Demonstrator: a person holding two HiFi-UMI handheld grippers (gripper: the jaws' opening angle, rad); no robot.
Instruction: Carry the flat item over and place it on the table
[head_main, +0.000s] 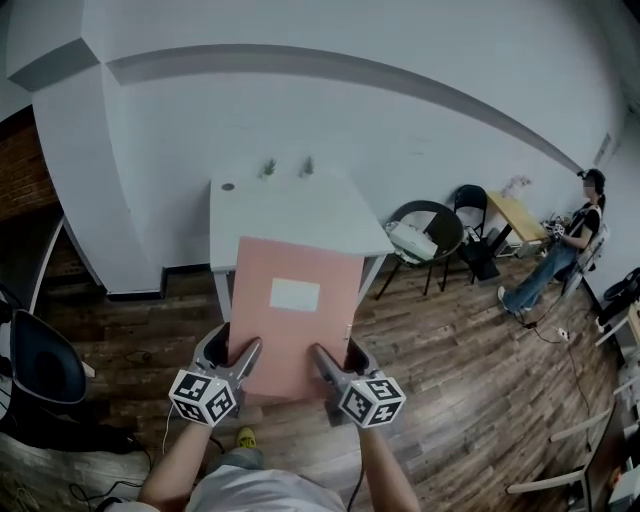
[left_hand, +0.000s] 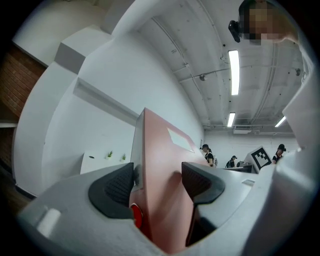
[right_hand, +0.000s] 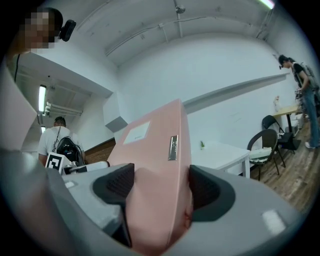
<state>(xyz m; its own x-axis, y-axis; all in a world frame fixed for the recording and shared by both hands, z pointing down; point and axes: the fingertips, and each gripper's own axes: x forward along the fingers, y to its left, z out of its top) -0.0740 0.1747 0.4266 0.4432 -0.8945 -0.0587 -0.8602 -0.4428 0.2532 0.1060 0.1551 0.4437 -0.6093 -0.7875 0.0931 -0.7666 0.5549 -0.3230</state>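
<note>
— Where is the box?

— The pink box (head_main: 295, 310) is up in the air above the wood floor (head_main: 450, 380), flat face up, with a white label (head_main: 295, 294) near its middle. It runs from the grippers toward 12 o'clock, where the white table (head_main: 290, 205) stands; from the head view its far edge overlaps the table's near edge (whether the two touch, I cannot tell).

— And the tongs?

— Both are pinching it. The left gripper (head_main: 232, 352) has the box's near edge at 7 o'clock, and its own view shows a dark pad on each side of the pink panel. The right gripper (head_main: 340, 358) has the same edge at 5 o'clock, its pads pressed onto the box from both sides, with a small metal strip (right_hand: 173, 147) on the box's side just beyond them.

— Anything on the table?

— Two small plants (head_main: 268, 167) at its far edge.

— And around it?

— A dark chair (head_main: 425, 235) at 2 o'clock of the table, and farther right a seated person (head_main: 560, 250).
</note>
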